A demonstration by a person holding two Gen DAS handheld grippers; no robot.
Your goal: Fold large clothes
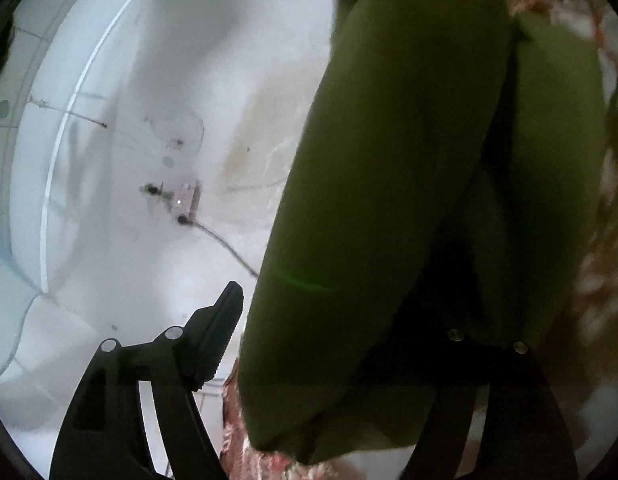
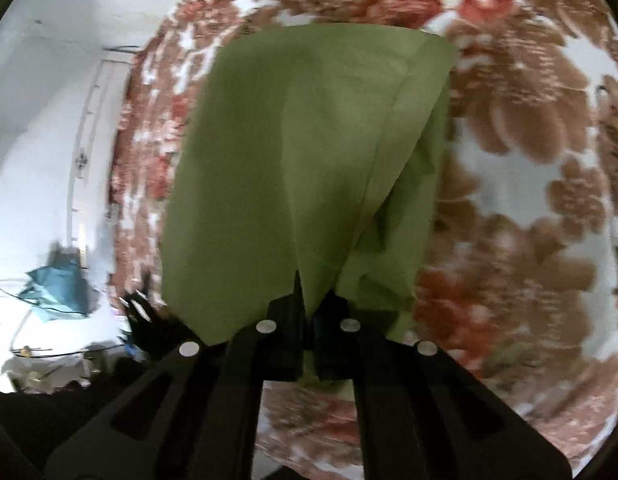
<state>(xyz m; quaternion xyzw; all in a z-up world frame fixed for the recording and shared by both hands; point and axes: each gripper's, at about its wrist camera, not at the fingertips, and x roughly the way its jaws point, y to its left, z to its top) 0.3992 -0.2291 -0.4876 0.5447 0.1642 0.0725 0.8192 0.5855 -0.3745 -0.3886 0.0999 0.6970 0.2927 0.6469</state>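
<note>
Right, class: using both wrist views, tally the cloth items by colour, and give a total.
Green: 1, the green garment, pinched at its near edge by the shut right gripper.
Red-brown floral: 1, the floral cover spread under the garment.
Blue: 1, a blue cloth crumpled on the white floor.
Total: 3
</note>
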